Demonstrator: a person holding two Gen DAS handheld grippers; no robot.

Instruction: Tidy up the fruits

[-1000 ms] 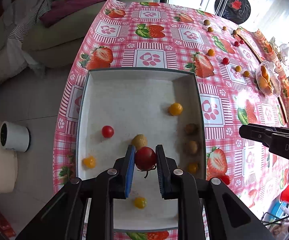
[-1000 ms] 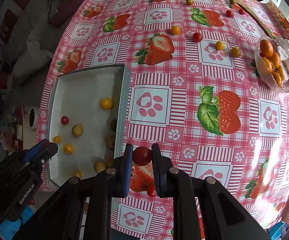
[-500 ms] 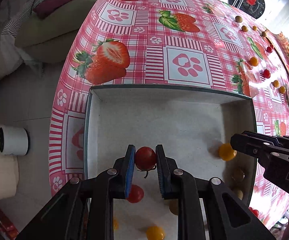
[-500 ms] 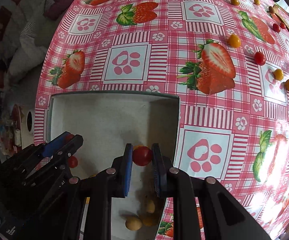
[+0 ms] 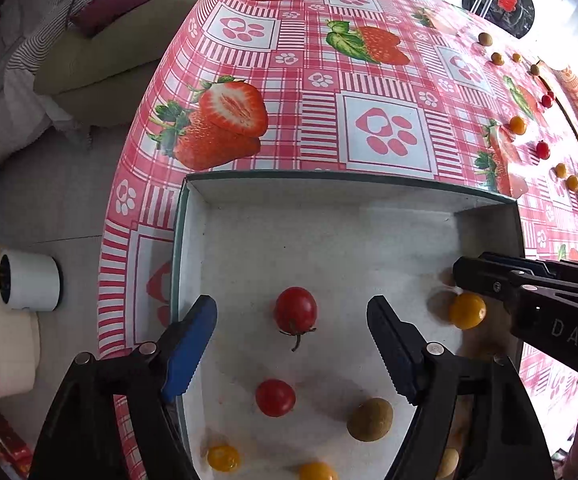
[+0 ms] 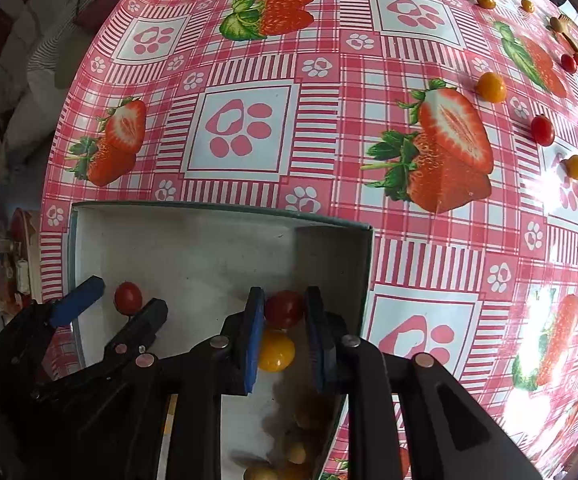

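Hovering over the white tray, the left gripper has its jaws spread wide, and a red cherry tomato lies on the tray floor dead centre between them, stem pointing back toward the gripper, touching neither pad. The right gripper is narrowed onto a second red tomato, pinched at the fingertips above the tray's right-hand corner; a yellow fruit sits just behind it, between the jaws. I'd guess that tomato is dropped next. Brownish fruits lower in the right wrist view are shadowed and hard to tell apart.
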